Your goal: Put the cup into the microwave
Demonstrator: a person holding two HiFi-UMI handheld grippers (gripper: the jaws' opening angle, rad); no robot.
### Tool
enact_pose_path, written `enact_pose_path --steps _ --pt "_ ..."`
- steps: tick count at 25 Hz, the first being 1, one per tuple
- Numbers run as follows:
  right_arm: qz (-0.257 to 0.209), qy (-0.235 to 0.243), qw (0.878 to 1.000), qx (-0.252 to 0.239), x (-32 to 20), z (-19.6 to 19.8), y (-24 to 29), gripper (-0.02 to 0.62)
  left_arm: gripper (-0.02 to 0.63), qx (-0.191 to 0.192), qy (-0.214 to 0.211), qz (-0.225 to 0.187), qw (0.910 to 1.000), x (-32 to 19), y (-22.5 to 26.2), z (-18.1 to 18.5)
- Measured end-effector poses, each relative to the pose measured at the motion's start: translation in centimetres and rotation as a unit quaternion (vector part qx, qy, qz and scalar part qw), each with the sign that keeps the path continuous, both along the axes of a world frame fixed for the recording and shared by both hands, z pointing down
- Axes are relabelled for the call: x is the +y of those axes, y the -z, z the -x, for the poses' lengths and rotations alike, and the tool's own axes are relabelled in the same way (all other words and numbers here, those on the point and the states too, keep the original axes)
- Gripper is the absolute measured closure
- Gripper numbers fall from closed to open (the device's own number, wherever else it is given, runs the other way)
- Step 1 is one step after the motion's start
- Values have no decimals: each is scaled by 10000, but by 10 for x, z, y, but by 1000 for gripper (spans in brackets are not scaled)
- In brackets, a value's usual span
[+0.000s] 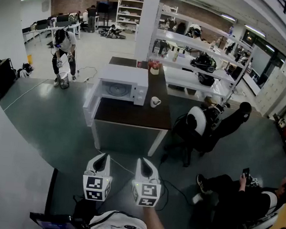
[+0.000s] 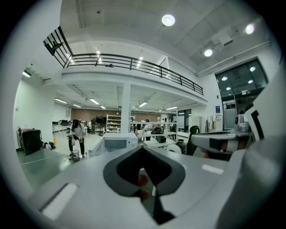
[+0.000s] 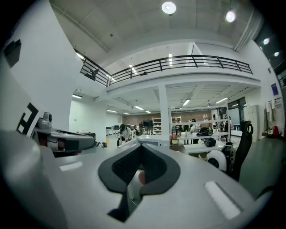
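Observation:
A white microwave (image 1: 121, 85) stands on a dark-topped table (image 1: 133, 114) well ahead of me, with its door (image 1: 90, 106) swung open to the left. To the right of the microwave, a small white cup (image 1: 155, 102) stands upright on the table. My left gripper (image 1: 103, 157) and right gripper (image 1: 142, 162) hang side by side in the air short of the table, both pointing at it. Each is shut with nothing between its jaws. The left gripper view shows the microwave (image 2: 117, 143) far beyond the shut left gripper (image 2: 141, 150). The right gripper (image 3: 142, 146) is likewise shut.
A person sits in an office chair (image 1: 199, 123) close to the table's right side. Another seated person (image 1: 246, 194) is at lower right. Someone bends over a bin (image 1: 64, 52) at the back left. A white pillar (image 1: 149, 20) and shelves (image 1: 199, 59) stand behind the table.

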State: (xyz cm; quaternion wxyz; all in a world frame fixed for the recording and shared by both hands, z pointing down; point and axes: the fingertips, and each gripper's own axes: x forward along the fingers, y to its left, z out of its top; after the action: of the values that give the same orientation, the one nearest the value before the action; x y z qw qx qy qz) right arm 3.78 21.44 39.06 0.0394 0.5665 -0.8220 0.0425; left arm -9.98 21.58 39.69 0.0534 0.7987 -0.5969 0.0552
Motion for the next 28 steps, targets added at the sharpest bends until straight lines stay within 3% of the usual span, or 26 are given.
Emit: enact_pose_path --steps 8,15,28 --pt "54 10 10000 12 1 -9 0 595 606 -38 -30 17 10000 0 1 -12" --pt "364 153 9991 -130 -2 -17 -11 595 606 -93 -19 23 10000 -2 0 -25" --pt "630 552 9963 -217 7 -32 -20 594 606 -279 184 322 9989 0 -22 -61"
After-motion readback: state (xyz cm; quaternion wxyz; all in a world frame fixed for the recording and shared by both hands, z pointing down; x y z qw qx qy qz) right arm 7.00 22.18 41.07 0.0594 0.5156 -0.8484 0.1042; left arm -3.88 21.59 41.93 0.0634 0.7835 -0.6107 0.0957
